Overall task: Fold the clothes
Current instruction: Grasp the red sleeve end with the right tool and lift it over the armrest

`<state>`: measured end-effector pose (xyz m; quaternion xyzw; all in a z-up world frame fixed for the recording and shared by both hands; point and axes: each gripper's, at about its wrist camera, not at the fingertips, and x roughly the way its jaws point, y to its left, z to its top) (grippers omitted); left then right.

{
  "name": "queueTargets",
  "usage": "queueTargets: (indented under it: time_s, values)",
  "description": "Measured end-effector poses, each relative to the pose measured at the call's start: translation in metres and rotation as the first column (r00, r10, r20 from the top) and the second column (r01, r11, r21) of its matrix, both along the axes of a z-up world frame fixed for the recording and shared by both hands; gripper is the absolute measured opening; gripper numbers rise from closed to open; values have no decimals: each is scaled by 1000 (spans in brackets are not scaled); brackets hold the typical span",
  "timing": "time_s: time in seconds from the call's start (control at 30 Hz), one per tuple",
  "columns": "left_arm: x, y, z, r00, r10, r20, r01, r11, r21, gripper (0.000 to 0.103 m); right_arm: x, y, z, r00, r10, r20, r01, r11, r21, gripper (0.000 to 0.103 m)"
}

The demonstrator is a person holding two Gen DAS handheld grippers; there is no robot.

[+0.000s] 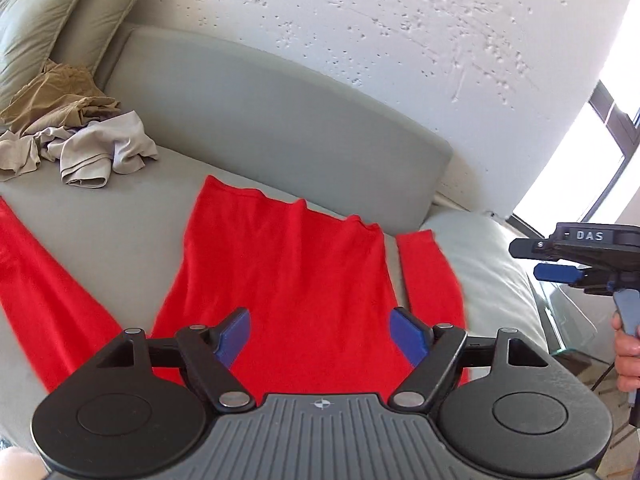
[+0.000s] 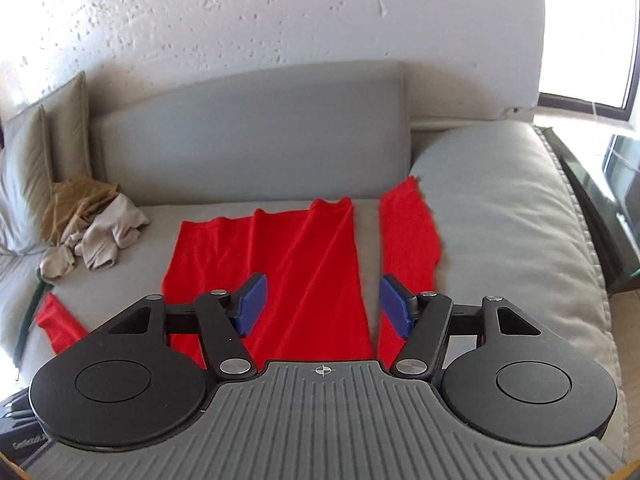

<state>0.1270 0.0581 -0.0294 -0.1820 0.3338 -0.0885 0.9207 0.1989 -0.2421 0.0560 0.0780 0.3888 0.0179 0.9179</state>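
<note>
At the left end of the grey upholstered sofa (image 2: pixel 248 120), against two olive-green square cushions (image 1: pixel 52 32), a crumpled heap of tan and beige unfolded clothes (image 1: pixel 76 132) sits on the seat near the backrest, judged to be still waiting its turn. To the right of the heap, across the middle of the seat, the bright red knit long-sleeved garment (image 1: pixel 288 280) lies spread nearly flat, its body running from the front edge toward the backrest with a few soft ridges across it; one sleeve angles off toward the left front edge and the other lies just beside the body on the right, next to the pale grey seat cushion (image 2: pixel 500 220) at the sofa's right end. No fold shows in the red garment yet, so the task appears to be at its start: laid out, with sleeves and body all left to fold. The left gripper (image 1: pixel 320 336) hovers above the near part of the red body, jaws spread wide and grasping nothing. The right gripper (image 2: pixel 322 306) hangs over the gap between body and right sleeve, jaws likewise released and empty.
</note>
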Motion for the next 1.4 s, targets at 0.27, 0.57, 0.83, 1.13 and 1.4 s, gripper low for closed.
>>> queueTargets:
  time_s: [0.27,0.57,0.83,1.13,1.4]
  values:
    - [114,6,-50,993,24,-118,-16,998,64,75,168,-3,-94,979,-81,-185,70,995,-65,48]
    - [166,13,-123,980,93,-174,-85,995,57,72,286,-23,-185,963,-150,-223,90,962,-259,37]
    - [172,3,-137,982,58,-181,-41,994,97,73,326,-30,-227,933,-245,-264,135,917,-376,30]
    - [163,3,-130,985,58,-164,-43,995,91,72,297,-41,-201,942,-290,-168,223,917,-332,5]
    - [111,-26,-71,994,-82,-68,85,996,39,72,176,-99,-72,956,-281,87,290,949,-124,5]
